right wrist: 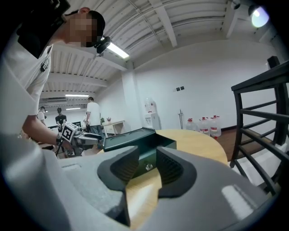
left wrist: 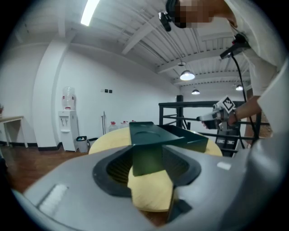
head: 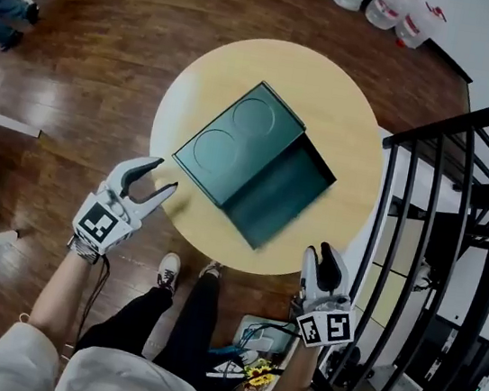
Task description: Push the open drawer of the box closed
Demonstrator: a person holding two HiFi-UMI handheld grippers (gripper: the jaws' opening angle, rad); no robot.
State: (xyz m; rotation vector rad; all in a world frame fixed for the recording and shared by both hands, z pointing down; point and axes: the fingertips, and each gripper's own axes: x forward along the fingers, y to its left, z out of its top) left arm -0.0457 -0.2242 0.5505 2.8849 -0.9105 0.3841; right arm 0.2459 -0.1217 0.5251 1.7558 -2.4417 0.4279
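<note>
A dark green box (head: 239, 139) with two round recesses in its lid lies on a round pale wooden table (head: 348, 114). Its drawer (head: 281, 191) is pulled out toward the table's near right edge and looks empty. My left gripper (head: 153, 184) is open at the table's near left edge, apart from the box. In the left gripper view the box corner (left wrist: 149, 135) stands beyond the open jaws (left wrist: 146, 169). My right gripper (head: 324, 255) hovers open just off the near right edge. The drawer front's small knob (right wrist: 146, 166) shows between those jaws (right wrist: 148, 173), farther on and untouched.
A black metal railing (head: 459, 222) rises close to the right of the table and the right gripper. Water bottles (head: 386, 6) stand on the wooden floor at the back. The person's legs and shoes (head: 170, 270) are below the table's near edge.
</note>
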